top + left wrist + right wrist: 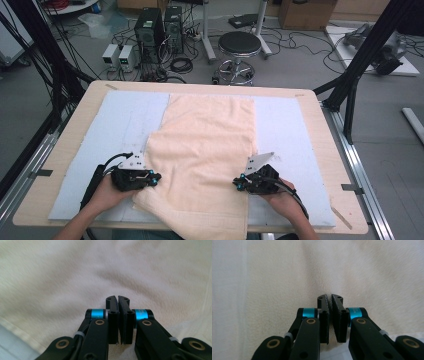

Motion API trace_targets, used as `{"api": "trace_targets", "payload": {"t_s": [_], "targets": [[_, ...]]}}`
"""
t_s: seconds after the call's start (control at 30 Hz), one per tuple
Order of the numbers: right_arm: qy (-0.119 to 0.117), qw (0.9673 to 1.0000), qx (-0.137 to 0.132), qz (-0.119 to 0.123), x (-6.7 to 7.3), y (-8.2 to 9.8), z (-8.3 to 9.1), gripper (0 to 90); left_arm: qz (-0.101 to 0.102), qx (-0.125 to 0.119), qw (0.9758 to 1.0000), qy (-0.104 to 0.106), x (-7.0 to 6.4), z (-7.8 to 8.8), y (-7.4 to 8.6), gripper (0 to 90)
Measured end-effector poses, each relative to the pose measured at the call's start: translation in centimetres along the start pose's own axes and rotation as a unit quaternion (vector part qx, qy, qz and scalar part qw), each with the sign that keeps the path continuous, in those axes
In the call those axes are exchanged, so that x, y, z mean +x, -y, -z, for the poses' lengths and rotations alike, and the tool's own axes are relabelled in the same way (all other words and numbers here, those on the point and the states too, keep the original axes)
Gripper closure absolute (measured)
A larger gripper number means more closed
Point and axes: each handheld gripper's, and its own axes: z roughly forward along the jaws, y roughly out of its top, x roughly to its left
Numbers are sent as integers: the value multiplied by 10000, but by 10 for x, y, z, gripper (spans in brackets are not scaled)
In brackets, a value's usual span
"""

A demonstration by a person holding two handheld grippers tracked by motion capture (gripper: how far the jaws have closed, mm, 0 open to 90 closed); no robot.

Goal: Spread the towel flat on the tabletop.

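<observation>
As a pale peach terry towel is lying partly folded on the blue-matted wooden desk, left gripper and right gripper are flanking it, jaws clenched, apparently empty; reopening looks necessary before folding

Cream towel lies partly folded on the padded table

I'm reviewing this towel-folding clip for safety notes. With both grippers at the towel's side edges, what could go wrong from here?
1. The towel overhangs the near edge of the table; a pull toward the person could probably drag more of it off.
2. The left gripper and right gripper have jaws nearly closed with no cloth visible between them, so a lift may come up empty.
3. If one side grabs and the other misses, the fold would likely skew.
</observation>
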Motion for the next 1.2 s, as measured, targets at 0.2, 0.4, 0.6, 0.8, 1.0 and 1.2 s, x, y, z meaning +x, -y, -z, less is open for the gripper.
{"api": "trace_targets", "payload": {"t_s": [0.2,0.4,0.6,0.8,1.0,1.2], "targets": [[556,9982,-117,-181,-25,-10,18,847,378,-285,9970,-611,28,-7,-22,882],[888,9941,117,-617,-54,-10,5,723,626,-253,9955,-658,42,-11,-22,829],[848,9950,-343,-388,-37,-13,24,662,231,-390,9976,-529,22,8,-17,711],[933,9940,-557,-75,-7,-7,35,636,20,-401,9986,-333,-3,14,0,650],[586,9982,-81,-84,-10,5,9,630,-40,-17,10000,-90,-3,-5,9,596],[287,9992,16,-282,-14,10,-6,746,-107,-238,9996,59,1,-11,17,779]]}}
